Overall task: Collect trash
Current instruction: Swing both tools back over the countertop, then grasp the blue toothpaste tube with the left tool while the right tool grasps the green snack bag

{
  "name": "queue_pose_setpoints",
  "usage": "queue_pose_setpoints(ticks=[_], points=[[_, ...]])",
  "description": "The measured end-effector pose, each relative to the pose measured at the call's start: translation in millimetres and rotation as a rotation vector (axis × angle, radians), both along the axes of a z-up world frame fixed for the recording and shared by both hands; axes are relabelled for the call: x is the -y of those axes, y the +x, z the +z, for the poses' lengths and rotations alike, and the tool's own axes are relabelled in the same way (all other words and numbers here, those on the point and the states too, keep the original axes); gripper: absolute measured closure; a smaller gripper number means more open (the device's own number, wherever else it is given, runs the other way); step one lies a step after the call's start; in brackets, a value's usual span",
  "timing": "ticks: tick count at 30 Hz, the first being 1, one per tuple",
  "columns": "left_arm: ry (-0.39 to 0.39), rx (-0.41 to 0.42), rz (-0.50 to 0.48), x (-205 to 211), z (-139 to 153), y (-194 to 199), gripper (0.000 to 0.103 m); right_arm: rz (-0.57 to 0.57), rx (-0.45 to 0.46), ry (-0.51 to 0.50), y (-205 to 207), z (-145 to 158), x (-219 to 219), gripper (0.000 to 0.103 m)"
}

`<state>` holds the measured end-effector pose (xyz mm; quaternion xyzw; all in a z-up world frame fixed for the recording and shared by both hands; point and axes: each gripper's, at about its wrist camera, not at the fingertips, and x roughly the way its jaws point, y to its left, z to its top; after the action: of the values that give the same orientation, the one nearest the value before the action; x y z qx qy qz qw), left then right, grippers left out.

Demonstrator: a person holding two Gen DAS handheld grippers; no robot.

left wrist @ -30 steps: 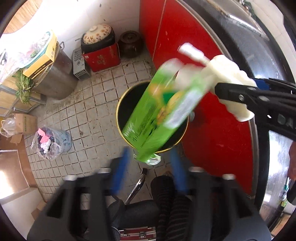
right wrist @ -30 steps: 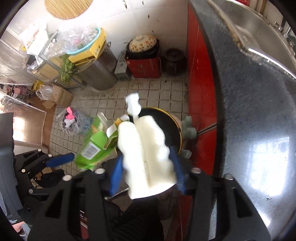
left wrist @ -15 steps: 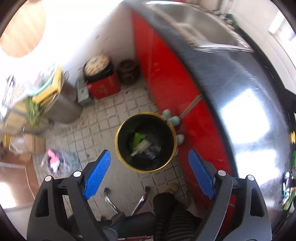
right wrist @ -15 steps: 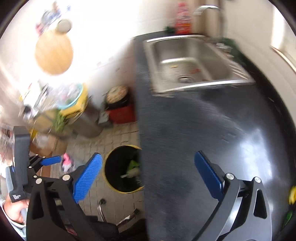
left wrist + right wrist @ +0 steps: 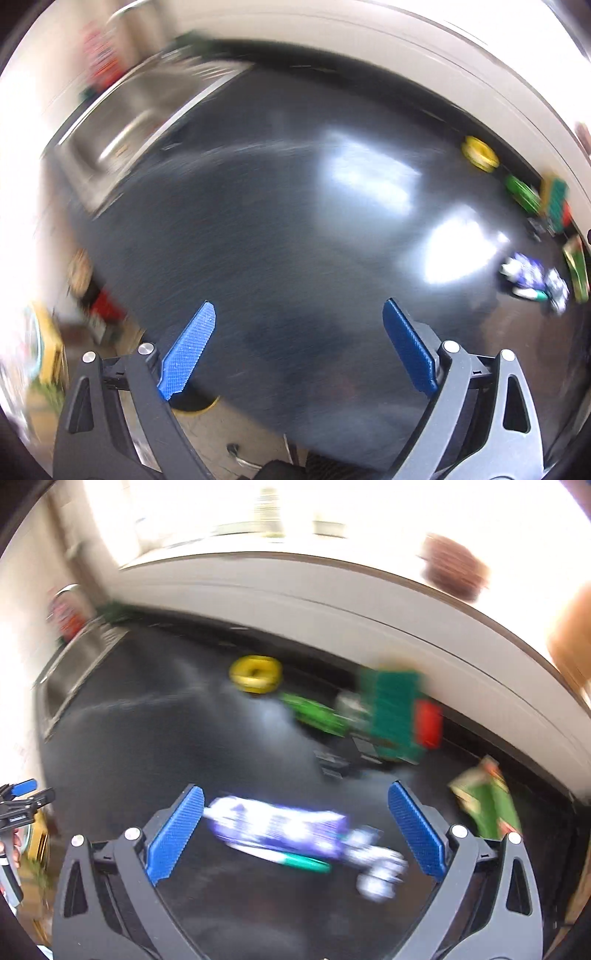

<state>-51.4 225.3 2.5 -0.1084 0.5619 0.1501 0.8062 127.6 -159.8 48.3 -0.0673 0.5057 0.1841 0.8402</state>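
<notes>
Both views are motion-blurred. My right gripper (image 5: 295,827) is open and empty over the black counter (image 5: 184,746), with a purple and white wrapper (image 5: 280,827) lying between its fingers. The wrapper also shows in the left wrist view (image 5: 532,280), far right. A green carton (image 5: 491,805) lies at the right. My left gripper (image 5: 297,347) is open and empty above the counter's edge (image 5: 258,240). A sliver of the yellow-rimmed bin (image 5: 195,404) shows below it.
A yellow roll (image 5: 256,674), a flat green pack (image 5: 317,710) and a green box with a red end (image 5: 399,716) sit along the back wall. The steel sink (image 5: 129,129) is at the far left. My left gripper shows at the right wrist view's left edge (image 5: 22,797).
The green carton and the white foam piece dropped into the bin and both grippers opened. Both then swung up from the bin to the counter, the right one over the purple wrapper.
</notes>
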Motion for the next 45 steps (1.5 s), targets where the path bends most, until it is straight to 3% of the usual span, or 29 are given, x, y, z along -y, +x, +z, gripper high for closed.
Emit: queue_pose_setpoints(ticks=[7, 13, 18, 26, 30, 33, 38, 41, 44, 45], points=[[0.075, -0.037, -0.374, 135, -3, 84, 0.013, -0.279, -0.092, -0.063, -15, -39, 160, 0.006], [0.189, -0.094, -0.632, 228, -24, 127, 0.013, -0.336, -0.171, -0.049, -41, -68, 198, 0.006], [0.223, -0.134, -0.712, 264, -41, 152, 0.014, -0.316, -0.201, -0.048, -52, -80, 209, 0.006], [0.245, -0.211, -0.85, 300, -56, 166, 0.014, -0.379, -0.216, -0.023, -65, -85, 233, 0.006], [0.299, -0.249, -0.939, 314, -69, 168, 0.014, -0.407, -0.235, -0.003, -74, -91, 243, 0.006], [0.385, -0.286, -0.951, 315, -82, 179, 0.013, -0.413, -0.239, 0.001, -78, -95, 243, 0.006], [0.32, -0.279, -0.896, 302, -80, 193, 0.016, -0.424, -0.249, 0.015, -81, -99, 244, 0.006], [0.186, -0.276, -0.846, 284, -78, 199, 0.025, -0.426, -0.253, 0.02, -76, -100, 240, 0.006], [0.012, -0.278, -0.788, 260, -79, 205, 0.04, -0.412, -0.239, -0.003, -62, -98, 232, 0.006], [0.014, -0.262, -0.77, 253, -77, 206, 0.045, -0.408, -0.233, -0.01, -56, -98, 230, 0.006]])
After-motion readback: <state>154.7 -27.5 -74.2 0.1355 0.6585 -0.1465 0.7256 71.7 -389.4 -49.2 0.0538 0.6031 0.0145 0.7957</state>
